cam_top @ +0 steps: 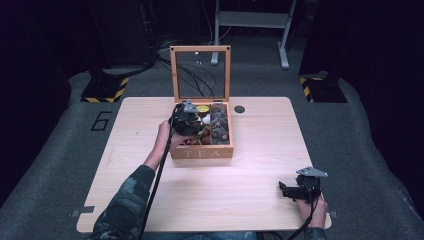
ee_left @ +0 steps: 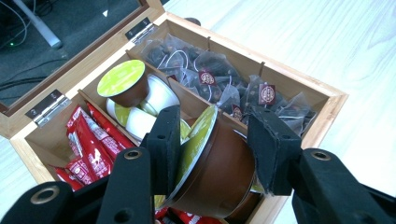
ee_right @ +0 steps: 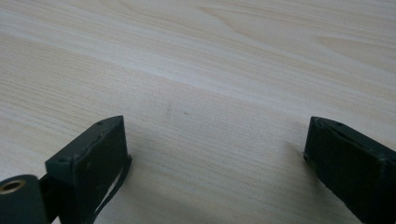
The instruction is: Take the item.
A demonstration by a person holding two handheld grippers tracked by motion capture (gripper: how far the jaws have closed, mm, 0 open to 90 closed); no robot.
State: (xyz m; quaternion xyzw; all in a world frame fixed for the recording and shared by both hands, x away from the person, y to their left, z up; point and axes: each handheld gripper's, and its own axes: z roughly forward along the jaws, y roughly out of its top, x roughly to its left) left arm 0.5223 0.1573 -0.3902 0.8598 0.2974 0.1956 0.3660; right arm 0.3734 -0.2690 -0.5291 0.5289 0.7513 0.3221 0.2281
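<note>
Left gripper (ee_left: 212,154): clamped on brown capsule (ee_left: 215,170) over tea box (ee_left: 334,100).
Right gripper (ee_right: 215,163): jaws apart, idle near right.
Risk: tilted capsule slips out.

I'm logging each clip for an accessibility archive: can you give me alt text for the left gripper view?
The left gripper clamps a brown coffee capsule with a green foil lid between its black jaws, above an open wooden tea box. The box holds red sachets, more green-lidded capsules and clear-wrapped tea bags in separate compartments.
</note>
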